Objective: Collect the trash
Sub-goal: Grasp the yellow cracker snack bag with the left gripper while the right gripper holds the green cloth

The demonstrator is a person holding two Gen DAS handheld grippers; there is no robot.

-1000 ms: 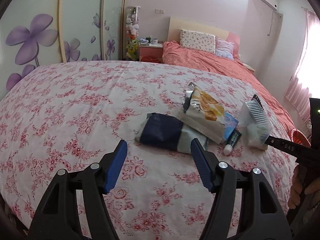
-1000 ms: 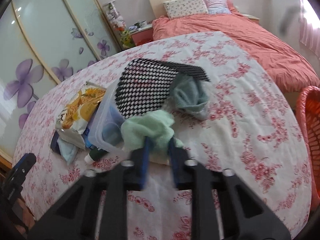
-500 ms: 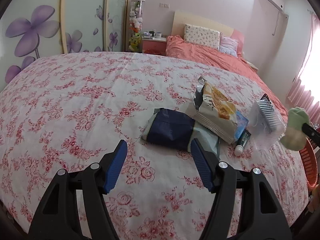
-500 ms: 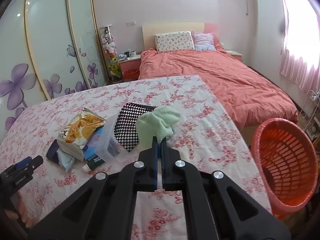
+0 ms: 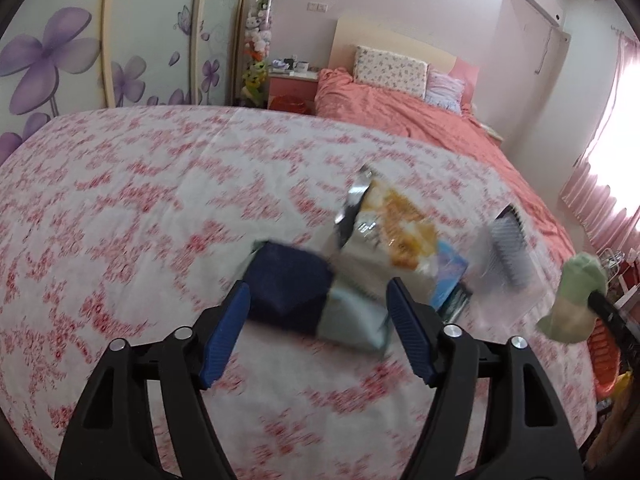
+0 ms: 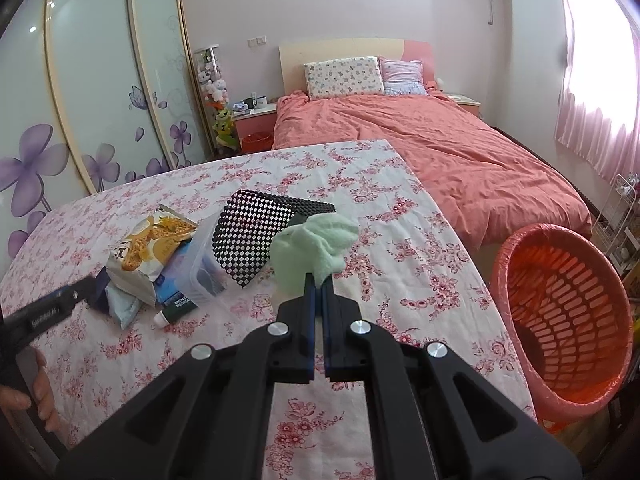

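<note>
Pinching green cloth (image 6: 312, 248) at frame centre, right gripper (image 6: 317, 292) jaws near-closed; orange basket (image 6: 560, 320) lower right. Left gripper (image 5: 318, 320) jaws wide, empty, framing navy packet (image 5: 288, 292) on bedspread (image 5: 120, 200).

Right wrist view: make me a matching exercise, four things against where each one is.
Things:
1. green cloth
2. orange basket
3. snack bag
4. black mesh mat

Places:
A. beside the table, on its right
B. draped over the clear plastic box
C. pinched in the right gripper, above the table
D. on top of the pile at the table's left

Pairs: 1-C, 2-A, 3-D, 4-B
</note>
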